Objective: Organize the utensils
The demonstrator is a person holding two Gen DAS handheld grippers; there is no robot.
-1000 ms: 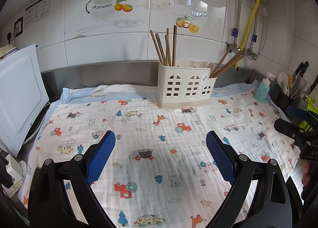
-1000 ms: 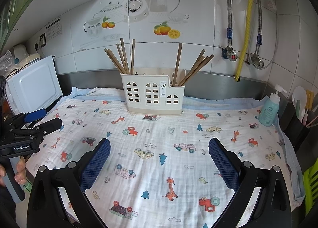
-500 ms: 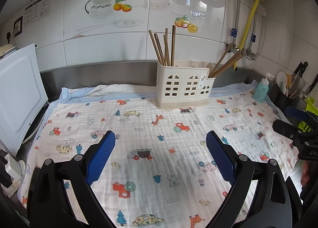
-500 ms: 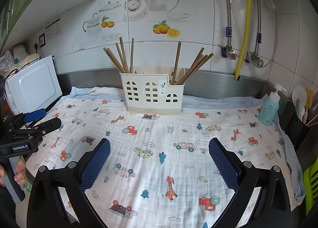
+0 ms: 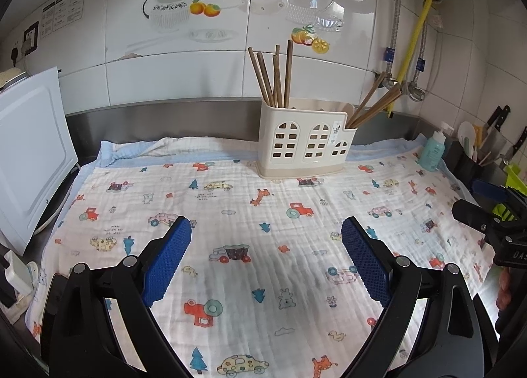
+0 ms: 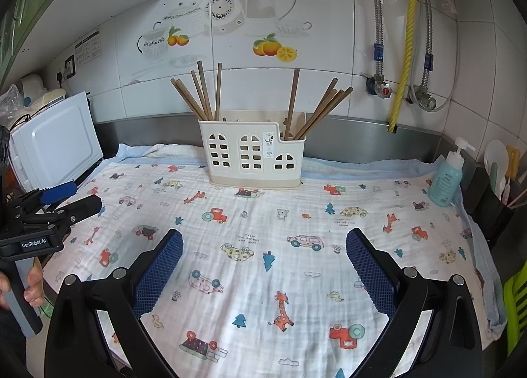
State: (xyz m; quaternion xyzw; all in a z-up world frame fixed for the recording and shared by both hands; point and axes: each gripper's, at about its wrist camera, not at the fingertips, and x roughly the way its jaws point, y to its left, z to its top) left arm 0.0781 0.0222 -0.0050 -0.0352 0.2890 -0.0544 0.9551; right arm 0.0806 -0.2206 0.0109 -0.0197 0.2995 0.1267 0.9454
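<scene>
A cream utensil holder with arched cut-outs stands at the back of the cartoon-print cloth. Brown wooden chopsticks stick up from its left compartment, and more chopsticks lean right from its right compartment. My left gripper is open above the near cloth, holding nothing. My right gripper is open too, also empty, well short of the holder. In the other hand's view, each gripper appears at the side edge.
A white board leans at the left. A teal pump bottle stands at the right, beside a dark caddy of utensils and knives. Pipes and valves run down the tiled wall.
Both views have shifted only slightly; the holder sits a touch further left in the left wrist view. Both grippers stay open and empty.
</scene>
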